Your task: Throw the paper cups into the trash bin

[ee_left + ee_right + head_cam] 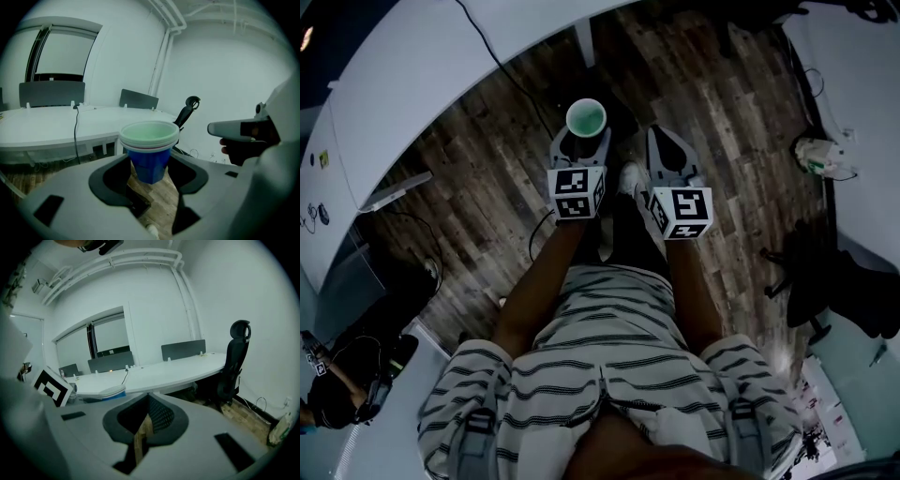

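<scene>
Holding the paper cups [149, 149] takes little force, judging by how they look: a nested stack with blue walls and pale rolled rims, upright, mouth up and apparently empty. The left gripper [150, 172] has its jaws closed on the blue wall just below the rims, one pad on the left side and one on the right. In the head view the stack sits at the far end of that gripper, above the wooden floor [487, 169].

The right gripper [147, 401], just to the right of the left one, has its jaws brought together with nothing between them.

Such cups are probably very light and thin-walled, so a hard squeeze would likely crease them. Nesting should make the stack stiffer than a single cup. The coated paper may be a little slippery, but the taper widens upward, so a hold under the rims ought to stop the stack sliding down through the pads. Only the outer cup is pinched and the inner ones merely rest inside it, so a steep tilt could shake them loose early.

No trash bin shows in any view. A white desk [56, 124] lies far behind the cups.
</scene>
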